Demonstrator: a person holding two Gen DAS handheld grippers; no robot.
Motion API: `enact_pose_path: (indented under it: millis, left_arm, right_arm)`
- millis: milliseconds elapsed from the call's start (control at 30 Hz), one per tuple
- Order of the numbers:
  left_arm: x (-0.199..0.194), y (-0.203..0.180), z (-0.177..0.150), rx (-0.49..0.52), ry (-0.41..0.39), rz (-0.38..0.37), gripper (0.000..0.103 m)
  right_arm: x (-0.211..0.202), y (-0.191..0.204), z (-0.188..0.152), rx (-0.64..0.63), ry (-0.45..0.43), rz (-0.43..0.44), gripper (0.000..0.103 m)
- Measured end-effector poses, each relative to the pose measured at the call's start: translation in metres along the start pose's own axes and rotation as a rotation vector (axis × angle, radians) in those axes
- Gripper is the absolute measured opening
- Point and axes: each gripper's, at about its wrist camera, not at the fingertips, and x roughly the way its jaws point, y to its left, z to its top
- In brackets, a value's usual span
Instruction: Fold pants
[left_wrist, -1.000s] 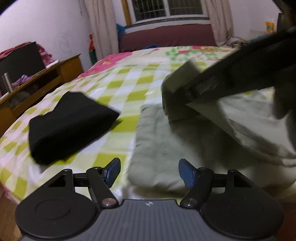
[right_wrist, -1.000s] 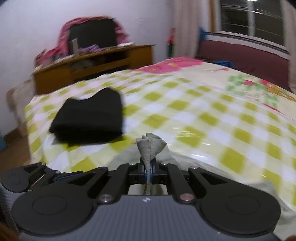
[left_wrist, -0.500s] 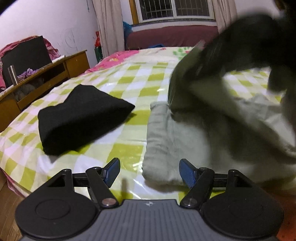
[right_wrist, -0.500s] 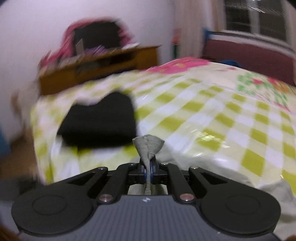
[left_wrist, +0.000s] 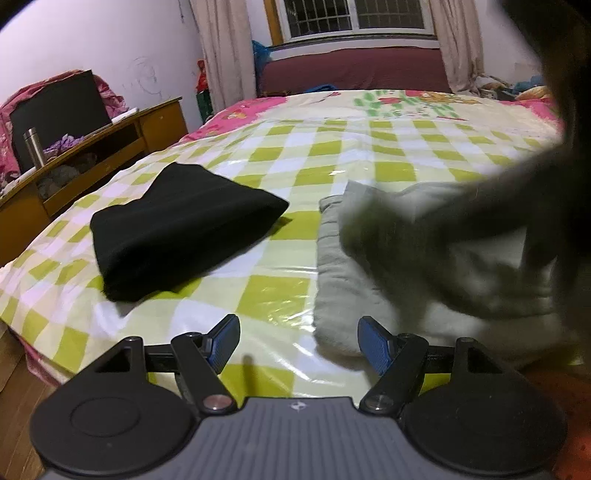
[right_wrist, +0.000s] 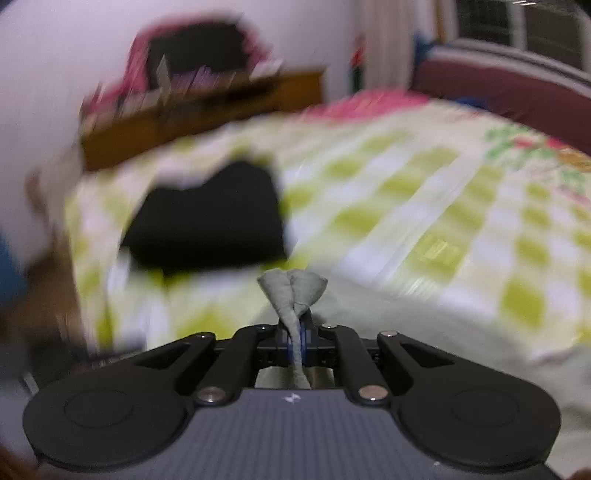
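Observation:
Grey-green pants (left_wrist: 354, 295) lie folded on the checked bedspread (left_wrist: 280, 280), at the right of the left wrist view. My left gripper (left_wrist: 299, 345) hangs open just before their near-left corner, with nothing between its blue pads (left_wrist: 373, 345). Across the pants sweeps the blurred dark body of my right gripper (left_wrist: 517, 199). In the right wrist view, my right gripper (right_wrist: 295, 339) pinches a bunched fold of the pants (right_wrist: 293, 288). Its jaws are opening, and the cloth is still between them. The rest of the pants (right_wrist: 406, 332) trails away below and to the right.
A folded black garment (left_wrist: 177, 229) lies on the bed left of the pants, also in the right wrist view (right_wrist: 210, 221). A wooden desk (left_wrist: 92, 155) with a steel bottle (left_wrist: 33, 147) stands beyond the bed's left edge. A maroon headboard (left_wrist: 351, 70) and a window close the far end.
My right gripper has swept down over the pants with its fold, and its view is now blurred. The left gripper has drawn back a little and stays open.

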Motion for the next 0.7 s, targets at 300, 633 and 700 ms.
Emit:
enact_pose_path:
  millis: [300,633,700]
  left_arm:
    - [-0.007,0.002,0.006,0.026,-0.014,0.017,0.086]
    - [-0.031,-0.008,0.02,0.135,-0.122,-0.002,0.088]
    - [-0.026,-0.016,0.029,0.129,-0.166,-0.013,0.088]
  right_arm:
    - [-0.014,0.002,-0.003,0.009,0.022,0.184,0.046]
    - [-0.074,-0.093,0.003,0.1,-0.084,-0.078,0.046]
    - [-0.076,-0.114,0.002,0.095,-0.065,-0.17,0.046]
